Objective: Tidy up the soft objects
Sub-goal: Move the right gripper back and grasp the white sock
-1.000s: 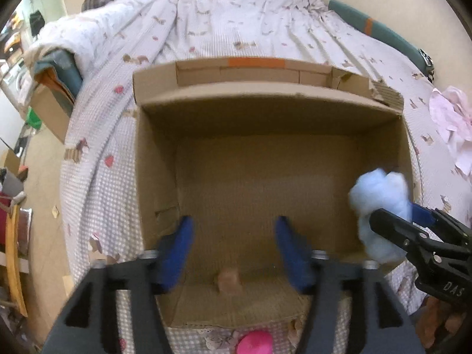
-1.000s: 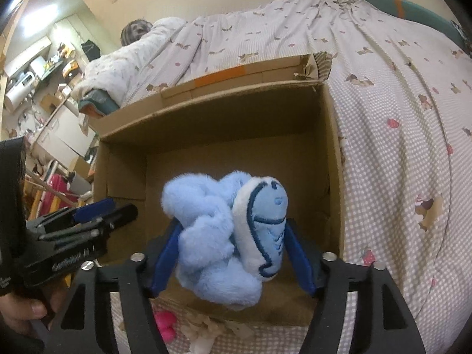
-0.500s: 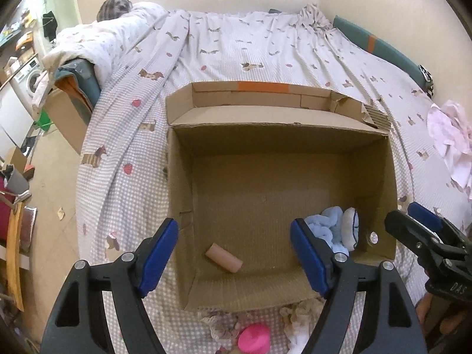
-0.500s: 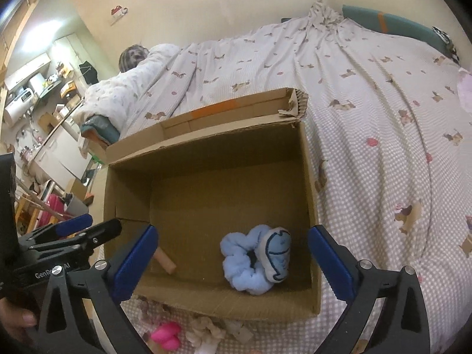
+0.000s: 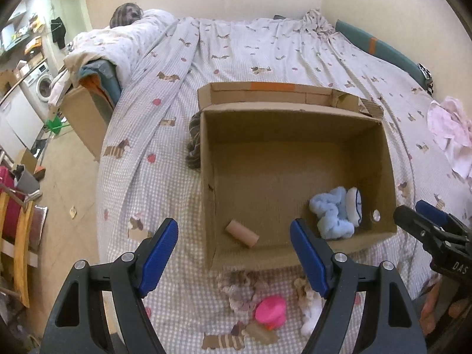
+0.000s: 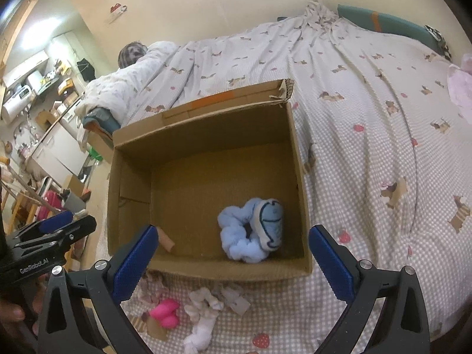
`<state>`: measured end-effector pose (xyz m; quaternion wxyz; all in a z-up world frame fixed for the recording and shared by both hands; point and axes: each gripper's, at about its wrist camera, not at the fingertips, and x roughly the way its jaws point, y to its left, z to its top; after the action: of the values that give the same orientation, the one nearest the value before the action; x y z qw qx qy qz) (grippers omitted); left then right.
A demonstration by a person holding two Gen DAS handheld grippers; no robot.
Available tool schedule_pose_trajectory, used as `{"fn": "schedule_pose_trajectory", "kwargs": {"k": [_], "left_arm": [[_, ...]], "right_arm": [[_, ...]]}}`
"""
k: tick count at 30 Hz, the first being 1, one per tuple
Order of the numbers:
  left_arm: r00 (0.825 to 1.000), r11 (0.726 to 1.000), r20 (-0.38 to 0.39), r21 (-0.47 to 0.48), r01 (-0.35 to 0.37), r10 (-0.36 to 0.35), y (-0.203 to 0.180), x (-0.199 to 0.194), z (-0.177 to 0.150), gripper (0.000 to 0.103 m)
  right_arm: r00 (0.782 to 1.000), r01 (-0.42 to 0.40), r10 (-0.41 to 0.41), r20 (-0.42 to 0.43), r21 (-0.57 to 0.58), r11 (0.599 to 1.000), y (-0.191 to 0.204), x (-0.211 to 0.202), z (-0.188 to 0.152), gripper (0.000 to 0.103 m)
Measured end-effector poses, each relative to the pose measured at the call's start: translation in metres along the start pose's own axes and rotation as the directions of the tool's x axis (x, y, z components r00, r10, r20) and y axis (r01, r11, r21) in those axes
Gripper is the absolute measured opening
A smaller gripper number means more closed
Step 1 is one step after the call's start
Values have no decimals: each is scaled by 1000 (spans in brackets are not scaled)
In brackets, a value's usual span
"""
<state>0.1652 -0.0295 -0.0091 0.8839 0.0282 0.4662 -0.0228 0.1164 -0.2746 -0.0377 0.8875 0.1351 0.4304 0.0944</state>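
A grey-brown woolly thing [image 5: 193, 144] is wedged behind the left wall of the cardboard box [image 5: 206, 177], and I see only a sliver of it, too little to name. In my right wrist view the blue pad of my own tongs covers one end of the small cardboard tube [image 6: 165, 239], and the box's near wall hides the floor strip just behind it. The heap of soft scraps on the bedspread [image 5: 236, 53] in front of the box is a jumble: a pink plush piece [image 5: 270, 312], a white knotted cloth [image 6: 203, 321] and some beige, frilly bits I cannot sort apart. A pale pink garment [image 5: 451, 135] at the far right runs off the edge of the picture. Of my hands I catch only fingertips at the frame borders.

My left tongs [image 5: 234, 253] stand well apart with nothing between the pads and touch nothing; they hang over the near left corner of the box, one pad over the bedspread and one over the box's near wall. My right tongs [image 6: 233, 261] gape as wide as they go, empty, straddling the near wall of the box without contact.

The light blue plush toy [image 6: 252, 230], a fluffy ring with a white face stitched in dark blue, lies on the box floor in the near right corner, just beside the right wall. The tube lies in the near left part, well apart from it.
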Motion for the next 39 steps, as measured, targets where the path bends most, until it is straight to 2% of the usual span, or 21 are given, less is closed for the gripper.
{"fn": "schedule_pose_trajectory", "kwargs": {"k": [9, 17, 24, 27, 31, 35, 38, 39], "left_arm": [[1000, 1000, -10, -7, 12, -12, 8, -18, -38, 76], [999, 1000, -42, -28, -3, 2, 18, -7, -72, 76], [999, 992, -35, -123, -8, 3, 36, -2, -82, 76], [997, 989, -70, -145, -3, -7, 40, 4, -86, 76], [997, 986, -74, -164, 0, -12, 44, 3, -87, 76], [997, 983, -80, -181, -1, -14, 47, 5, -87, 76], [995, 981, -103, -196, -8, -12, 51, 9, -89, 76], [994, 980, -109, -200, -9, -13, 52, 10, -89, 76]], "right_arm": [[999, -15, 15, -34, 0, 1000, 3, -15, -28, 103], [996, -22, 25, -84, 38, 999, 0, -23, -55, 103], [985, -55, 71, -159, 101, 993, -8, -14, -71, 103], [977, -61, 86, -196, 130, 990, -11, -7, -76, 103], [955, -109, 147, -258, 153, 982, -6, 8, -83, 103], [908, -142, 182, -379, 131, 981, 13, 37, -96, 86], [875, -132, 156, -459, 84, 988, 31, 62, -107, 84], [866, -131, 149, -477, 71, 989, 37, 68, -110, 79]]}}
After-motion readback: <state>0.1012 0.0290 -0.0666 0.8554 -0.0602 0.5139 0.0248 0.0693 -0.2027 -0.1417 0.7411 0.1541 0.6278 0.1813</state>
